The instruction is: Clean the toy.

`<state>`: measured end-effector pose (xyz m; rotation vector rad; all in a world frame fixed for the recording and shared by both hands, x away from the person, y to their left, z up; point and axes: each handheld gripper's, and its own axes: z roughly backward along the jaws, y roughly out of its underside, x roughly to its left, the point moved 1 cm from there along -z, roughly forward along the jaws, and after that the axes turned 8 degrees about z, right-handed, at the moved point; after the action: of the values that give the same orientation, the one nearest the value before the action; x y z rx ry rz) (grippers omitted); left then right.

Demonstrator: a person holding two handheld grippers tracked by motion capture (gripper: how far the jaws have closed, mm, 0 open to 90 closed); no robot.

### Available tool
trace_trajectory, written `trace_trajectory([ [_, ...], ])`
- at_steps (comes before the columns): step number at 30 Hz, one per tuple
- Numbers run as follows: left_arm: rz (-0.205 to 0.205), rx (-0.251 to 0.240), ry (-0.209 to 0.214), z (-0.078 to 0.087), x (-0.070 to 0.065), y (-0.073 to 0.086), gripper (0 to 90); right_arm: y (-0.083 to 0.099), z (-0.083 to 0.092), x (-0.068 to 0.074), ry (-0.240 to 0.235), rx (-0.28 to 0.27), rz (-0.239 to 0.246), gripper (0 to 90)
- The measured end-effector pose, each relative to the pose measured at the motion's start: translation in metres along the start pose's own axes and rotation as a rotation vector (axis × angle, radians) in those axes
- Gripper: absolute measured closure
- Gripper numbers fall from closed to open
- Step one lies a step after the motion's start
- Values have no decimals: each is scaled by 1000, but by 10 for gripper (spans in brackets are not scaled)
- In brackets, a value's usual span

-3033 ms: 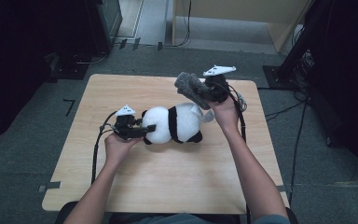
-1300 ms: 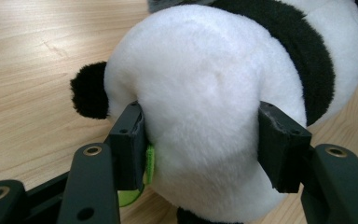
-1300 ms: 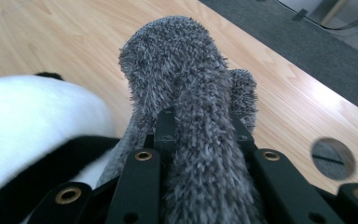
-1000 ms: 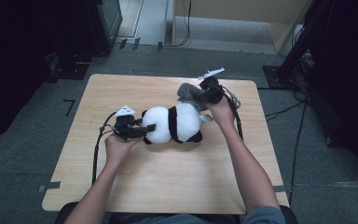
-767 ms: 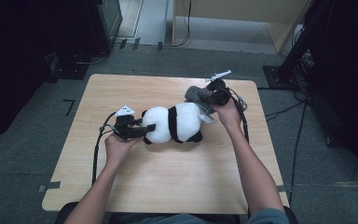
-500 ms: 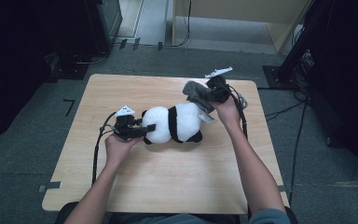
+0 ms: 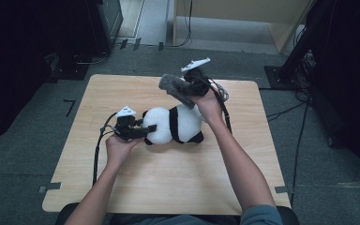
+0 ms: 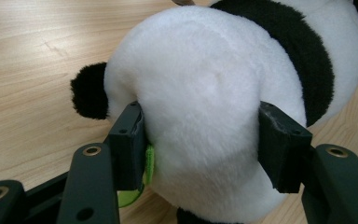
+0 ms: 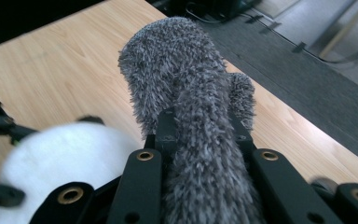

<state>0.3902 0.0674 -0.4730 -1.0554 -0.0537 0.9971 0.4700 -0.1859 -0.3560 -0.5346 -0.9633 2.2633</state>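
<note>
While the left gripper [image 7: 146, 131], fingers [image 8: 129, 140] clamped on its head, pins the black-and-white plush panda [image 7: 173, 124] to the pale wooden counter [image 7: 178, 187], the right gripper [image 7: 183, 92], fingers pinched on a shaggy grey cloth [image 9: 193, 116] above it, should sweep lightly.

A pale wooden table [image 7: 178, 178] stands on grey carpet [image 7: 23, 159], with dark cabinets [image 7: 98, 23] behind it.

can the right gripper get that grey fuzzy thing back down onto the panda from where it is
Probably yes. The right gripper, shut on the grey fuzzy piece, hangs just above the panda, whose upper side lies bare; the left gripper clamps only the end nearer the person's left hand.
</note>
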Motion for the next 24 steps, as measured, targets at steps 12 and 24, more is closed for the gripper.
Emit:
trace_trajectory([
  [12, -1, 1, -1, 0, 0, -1, 412, -26, -44, 47, -96, 9, 50, 742],
  [24, 7, 3, -6, 0, -1, -1, 415, -2, -73, 44, -115, 87, 22, 742],
])
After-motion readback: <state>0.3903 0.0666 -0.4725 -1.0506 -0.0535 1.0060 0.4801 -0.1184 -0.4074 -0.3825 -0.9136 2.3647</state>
